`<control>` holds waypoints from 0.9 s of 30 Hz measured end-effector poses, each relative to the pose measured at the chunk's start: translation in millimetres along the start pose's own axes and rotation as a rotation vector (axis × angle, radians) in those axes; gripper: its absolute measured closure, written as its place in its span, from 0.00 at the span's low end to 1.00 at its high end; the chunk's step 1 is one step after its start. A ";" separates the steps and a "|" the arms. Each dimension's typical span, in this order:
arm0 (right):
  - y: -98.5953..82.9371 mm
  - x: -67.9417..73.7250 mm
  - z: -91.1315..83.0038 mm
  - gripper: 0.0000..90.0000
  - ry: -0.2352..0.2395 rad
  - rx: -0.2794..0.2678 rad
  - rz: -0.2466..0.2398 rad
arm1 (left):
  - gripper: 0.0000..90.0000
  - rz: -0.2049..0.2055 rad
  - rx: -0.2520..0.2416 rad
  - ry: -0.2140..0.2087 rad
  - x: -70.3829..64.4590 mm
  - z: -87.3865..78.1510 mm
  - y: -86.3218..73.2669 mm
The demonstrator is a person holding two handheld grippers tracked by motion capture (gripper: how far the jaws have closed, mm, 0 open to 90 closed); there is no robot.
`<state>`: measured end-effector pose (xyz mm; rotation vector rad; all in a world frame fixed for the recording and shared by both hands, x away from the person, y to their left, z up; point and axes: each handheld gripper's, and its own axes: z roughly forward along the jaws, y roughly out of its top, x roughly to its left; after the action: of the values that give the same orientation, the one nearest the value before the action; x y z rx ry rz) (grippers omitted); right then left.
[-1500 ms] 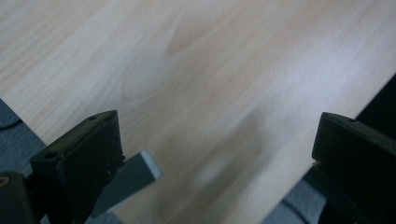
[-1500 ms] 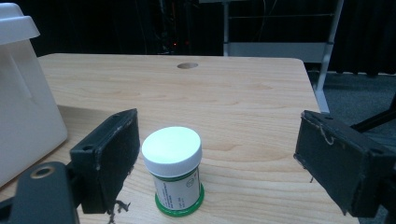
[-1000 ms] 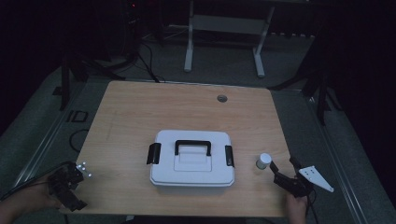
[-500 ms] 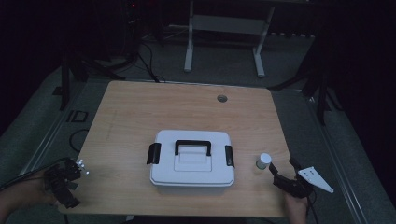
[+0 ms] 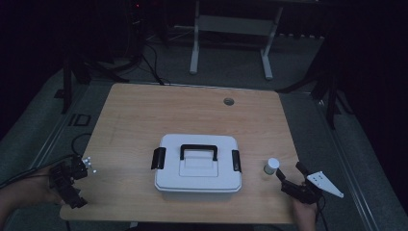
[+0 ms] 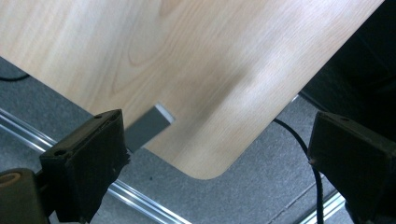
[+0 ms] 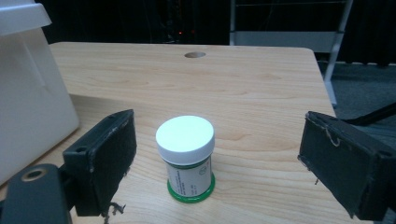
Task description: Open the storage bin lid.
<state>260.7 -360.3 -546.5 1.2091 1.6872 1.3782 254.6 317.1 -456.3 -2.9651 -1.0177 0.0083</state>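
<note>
2 tools stay spread: our right tool brackets the small white-capped jar beside the white case without touching, while our left tool has drifted off the tabletop corner, leaving the pickup to the right.
</note>
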 end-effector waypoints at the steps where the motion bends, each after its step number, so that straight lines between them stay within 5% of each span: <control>1: 0.0 0.1 -0.1 0.12 -0.003 -0.001 0.000 | 0.05 0.005 -0.006 0.000 -0.1 -2.8 2.1; 27: -0.3 0.0 0.1 0.12 0.023 -0.004 0.005 | 0.06 0.223 -0.032 0.040 -29.0 -79.3 80.0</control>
<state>260.8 -360.3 -546.8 1.2003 1.6971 1.4033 281.4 235.8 -377.5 -3.0771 -0.6845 -0.0658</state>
